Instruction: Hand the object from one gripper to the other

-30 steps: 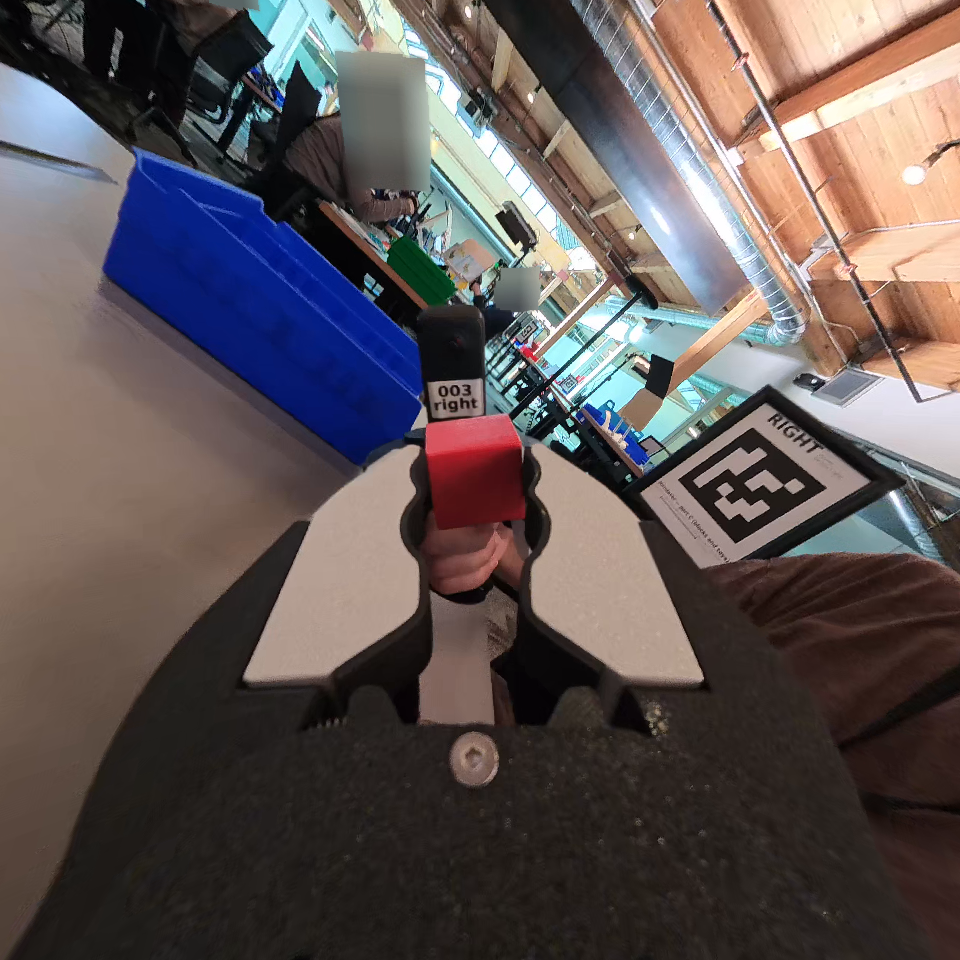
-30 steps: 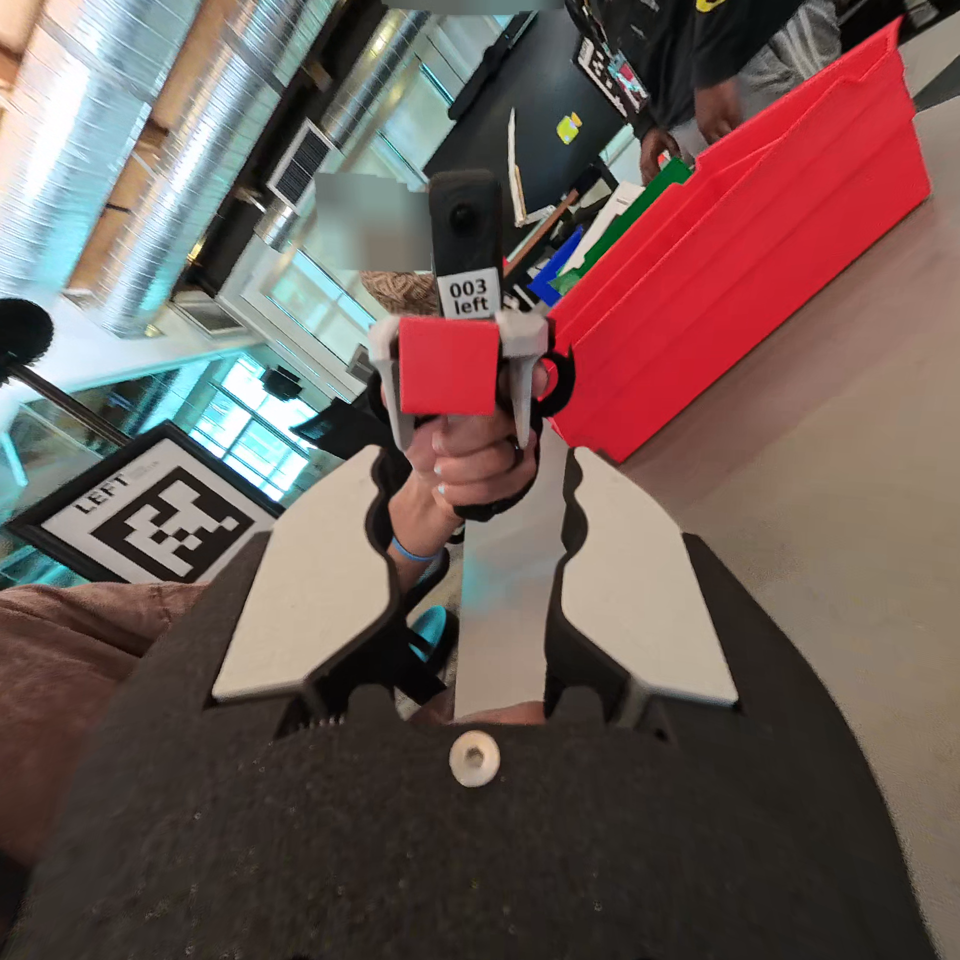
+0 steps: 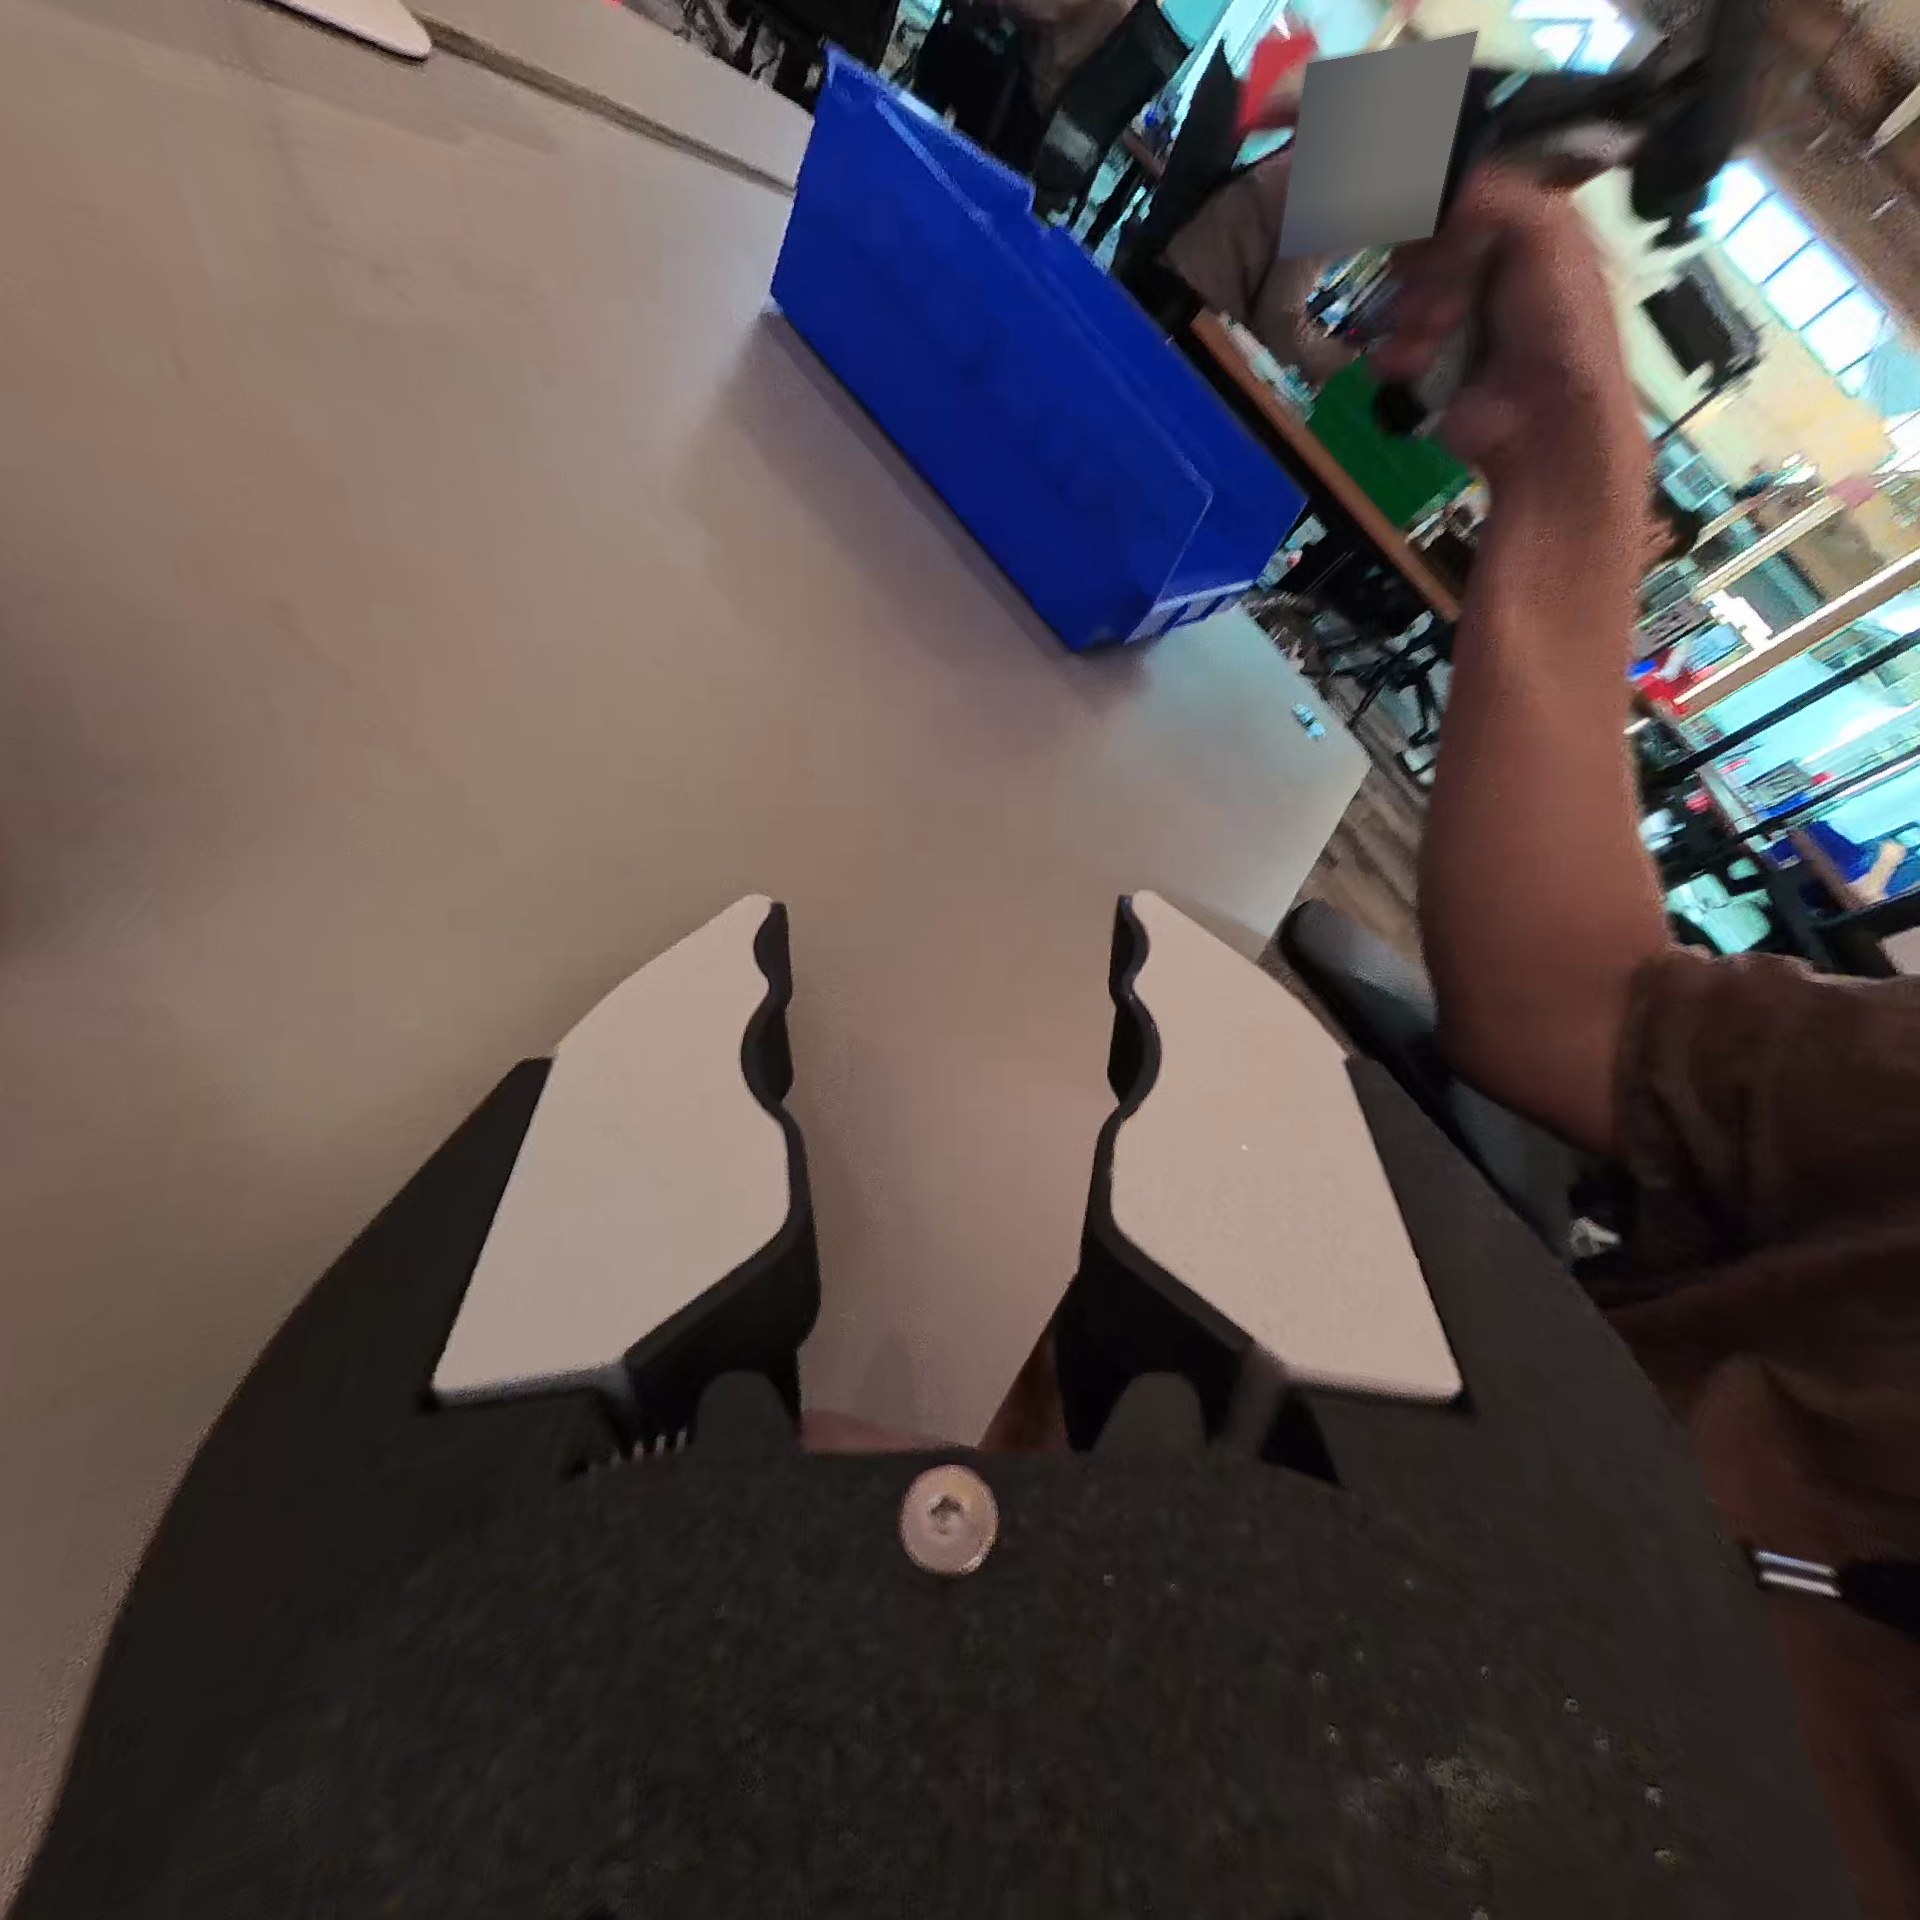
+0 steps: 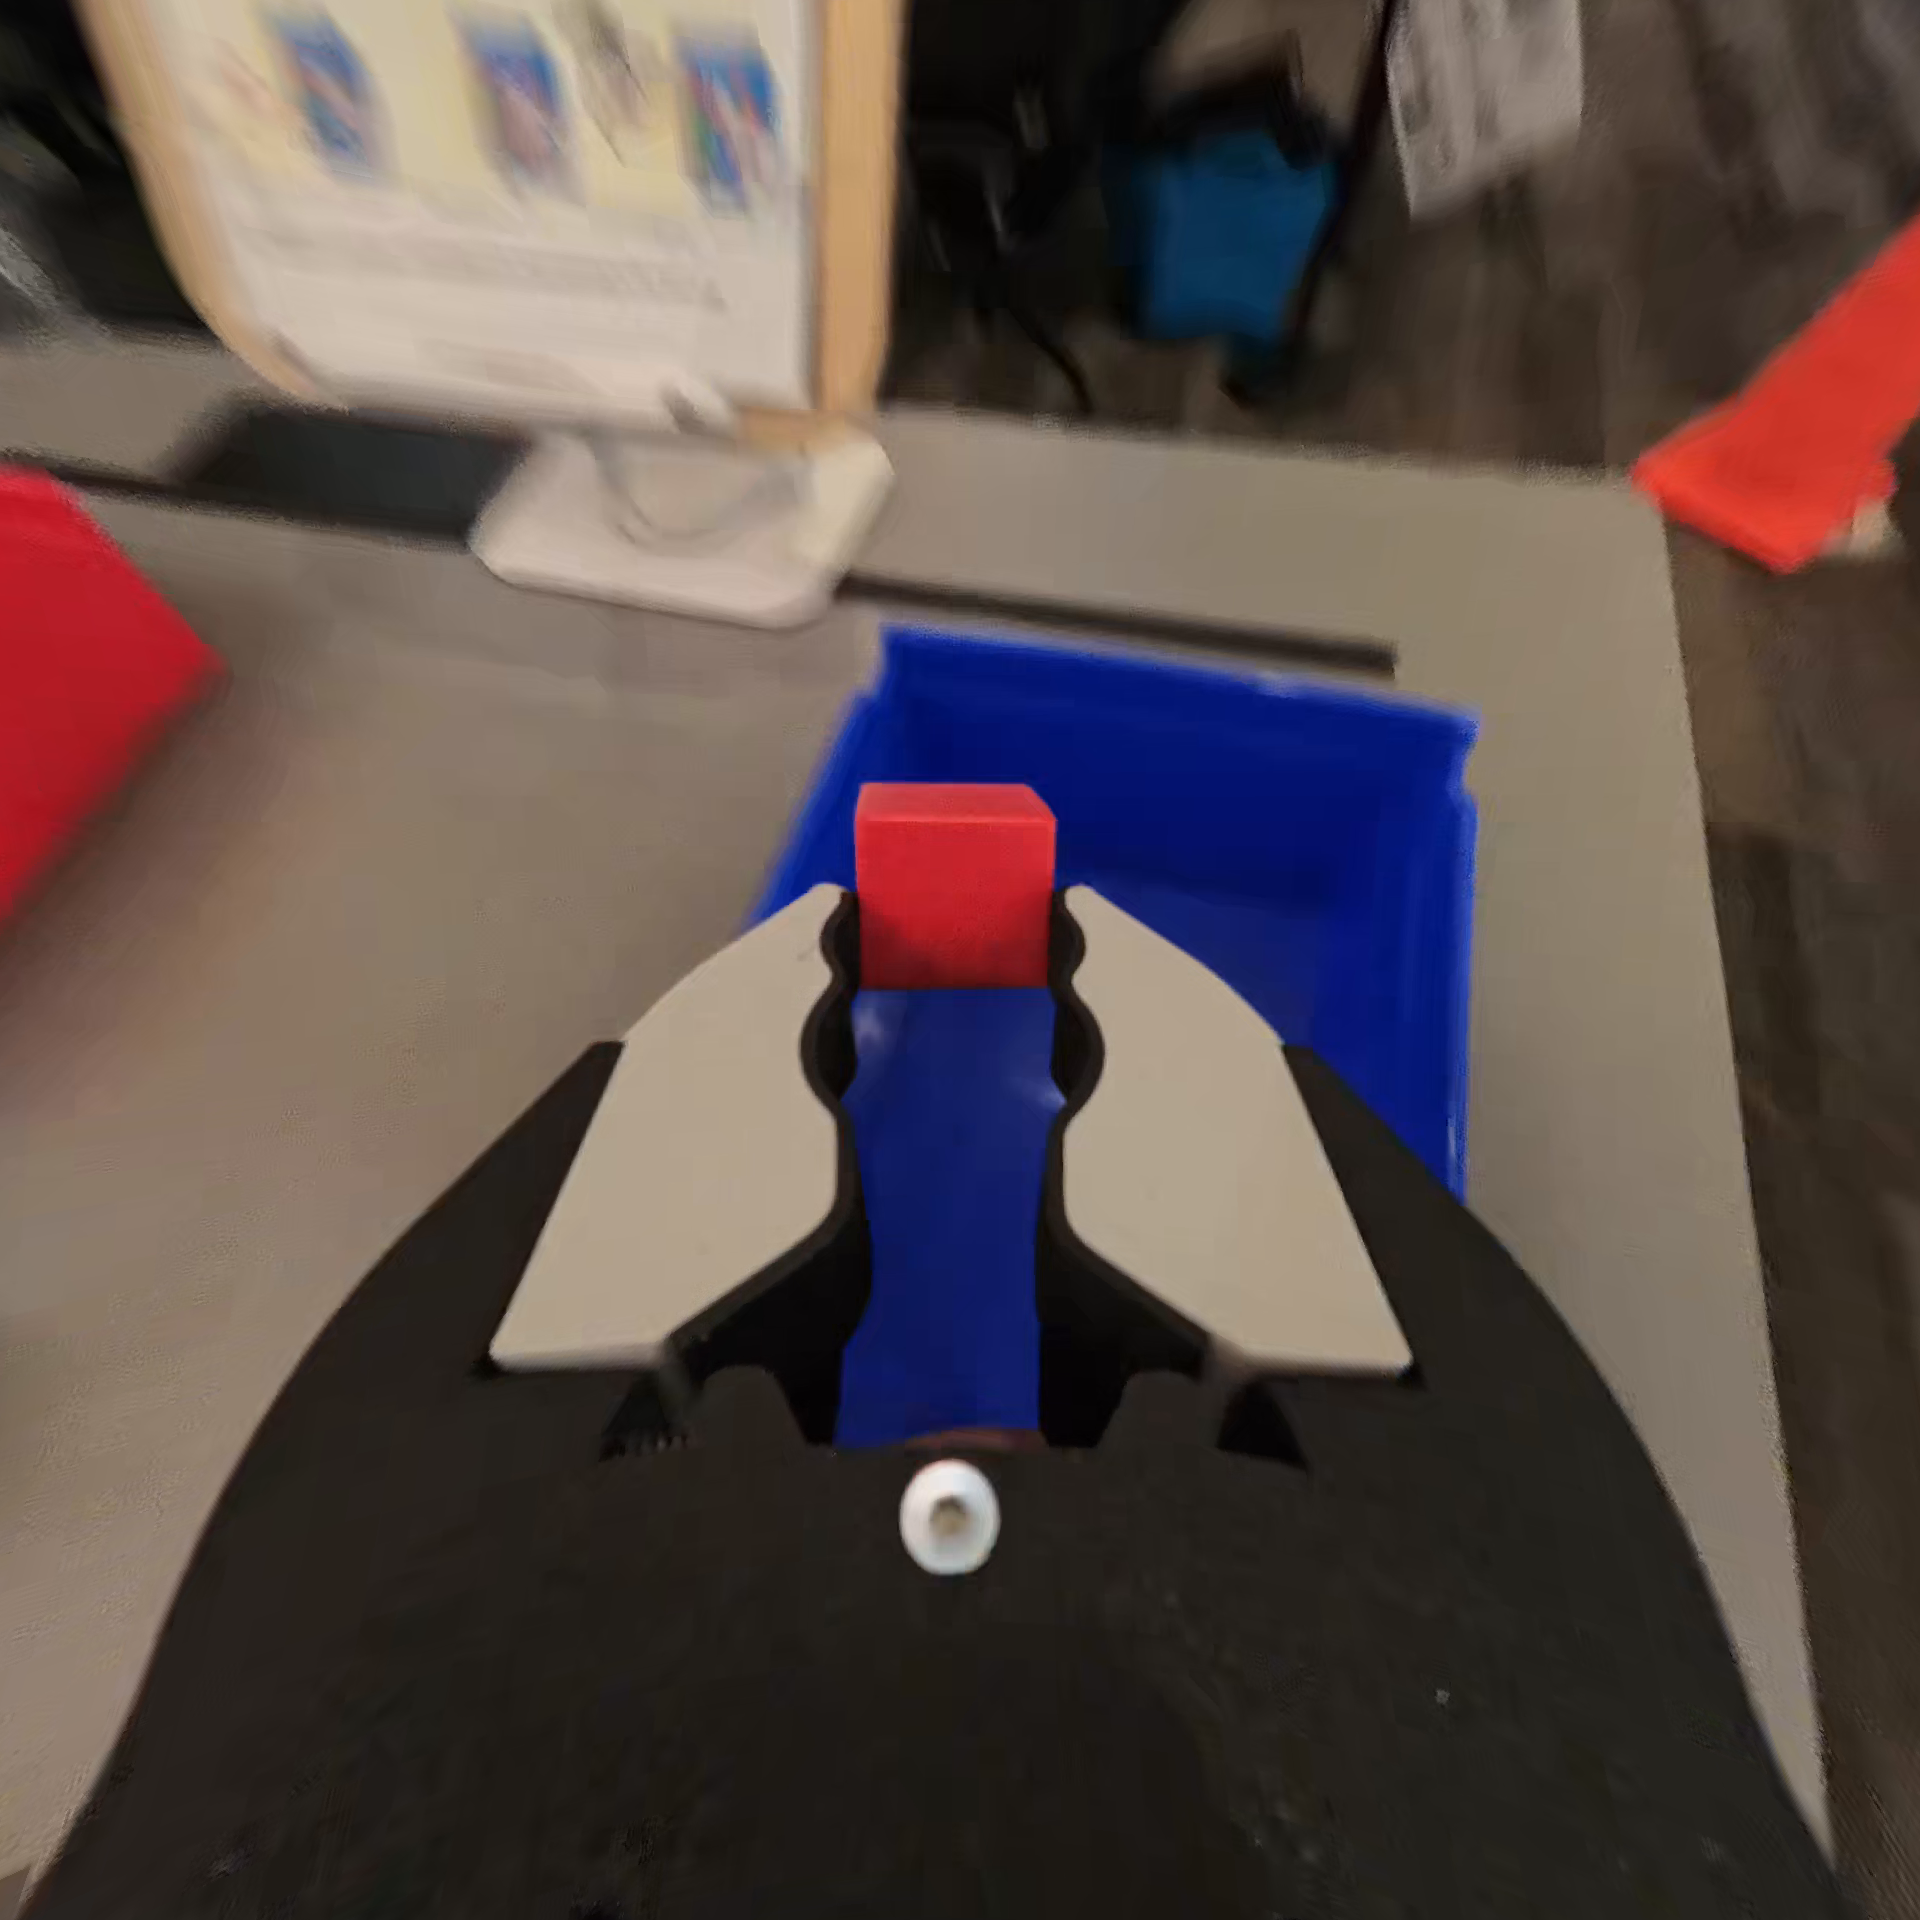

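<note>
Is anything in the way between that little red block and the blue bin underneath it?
Nothing visible. The right gripper is shut on the red block and holds it over the open blue bin, with only the bin's bare blue inside showing beneath and beyond. The left gripper is open and empty, off to the side over the table.

No writing is showing clearly enough to read in either view. The wood-framed white printed board (image 4: 520,197), standing on a white base at the far edge of the grey counter (image 4: 416,935), is bearing coloured panels and text lines, all blurred.
</note>
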The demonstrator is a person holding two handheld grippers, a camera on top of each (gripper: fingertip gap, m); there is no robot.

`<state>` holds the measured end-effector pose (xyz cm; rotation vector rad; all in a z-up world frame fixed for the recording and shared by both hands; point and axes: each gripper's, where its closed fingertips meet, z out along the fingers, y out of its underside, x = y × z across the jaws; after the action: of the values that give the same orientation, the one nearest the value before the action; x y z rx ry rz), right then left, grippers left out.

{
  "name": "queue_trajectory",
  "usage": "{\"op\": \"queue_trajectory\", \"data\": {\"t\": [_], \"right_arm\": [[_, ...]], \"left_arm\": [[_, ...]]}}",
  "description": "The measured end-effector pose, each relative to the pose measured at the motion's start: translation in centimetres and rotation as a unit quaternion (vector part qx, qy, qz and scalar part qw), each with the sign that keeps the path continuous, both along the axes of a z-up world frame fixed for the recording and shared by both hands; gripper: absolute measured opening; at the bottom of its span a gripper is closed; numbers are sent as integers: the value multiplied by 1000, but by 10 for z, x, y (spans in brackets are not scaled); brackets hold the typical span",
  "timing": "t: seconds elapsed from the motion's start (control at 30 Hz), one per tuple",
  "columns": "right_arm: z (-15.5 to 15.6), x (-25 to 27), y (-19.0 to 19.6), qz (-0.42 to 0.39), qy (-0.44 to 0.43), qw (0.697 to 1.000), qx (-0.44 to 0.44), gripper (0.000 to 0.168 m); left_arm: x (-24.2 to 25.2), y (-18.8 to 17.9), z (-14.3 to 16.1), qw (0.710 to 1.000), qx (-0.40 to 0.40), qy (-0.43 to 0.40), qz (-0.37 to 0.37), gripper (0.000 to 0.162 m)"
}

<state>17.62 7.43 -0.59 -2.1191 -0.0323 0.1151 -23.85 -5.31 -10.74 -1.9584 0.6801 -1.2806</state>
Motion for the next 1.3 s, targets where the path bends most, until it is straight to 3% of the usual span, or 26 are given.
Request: {"op": "queue_trajectory", "data": {"t": [0.1, 0.2, 0.3, 0.53, 0.7, 0.77, 0.83, 0.97, 1.03, 1.1, 1.17, 1.23, 1.3], "right_arm": [[-76, 24, 6, -31, -41, 990, -132, 35], [-130, 29, 5, -34, -48, 973, -225, 35], [-155, 31, 4, -33, -62, 962, -264, 35], [-175, 28, 3, -26, -75, 952, -295, 35], [-171, 31, 9, -40, -99, 957, -270, 35], [-149, 34, 7, -48, -107, 963, -243, 48], [-100, 28, 4, -49, -93, 979, -176, 47], [23, -5, -21, -22, -62, 997, 48, 42], [44, -30, -42, 4, -37, 992, 118, 42], [24, -64, -64, 53, 0, 990, 134, 47], [-22, -102, -89, 113, 30, 988, 104, 65], [-66, -126, -115, 133, 37, 987, 79, 62], [-88, -139, -132, 132, 42, 986, 95, 62]], "left_arm": [[1, 4, -5, 1000, 8, 10, 3, 57], [2, 6, -21, 999, 9, 50, -4, 56], [6, 2, -24, 998, 4, 55, -15, 56], [8, -3, -30, 997, 9, 74, -25, 56], [6, -2, -32, 997, -4, 73, -25, 56], [5, -2, -29, 997, -3, 67, -23, 56], [3, -2, -25, 998, 1, 64, -20, 56], [-3, 0, -26, 994, 47, 98, -14, 56], [-8, 0, -26, 989, 75, 125, -14, 56], [-13, -2, -25, 982, 99, 157, -25, 54], [-18, -2, -17, 975, 132, 178, -29, 51], [-26, -1, -4, 970, 153, 188, -32, 49], [-42, 11, 10, 960, 177, 213, -24, 50]]}}
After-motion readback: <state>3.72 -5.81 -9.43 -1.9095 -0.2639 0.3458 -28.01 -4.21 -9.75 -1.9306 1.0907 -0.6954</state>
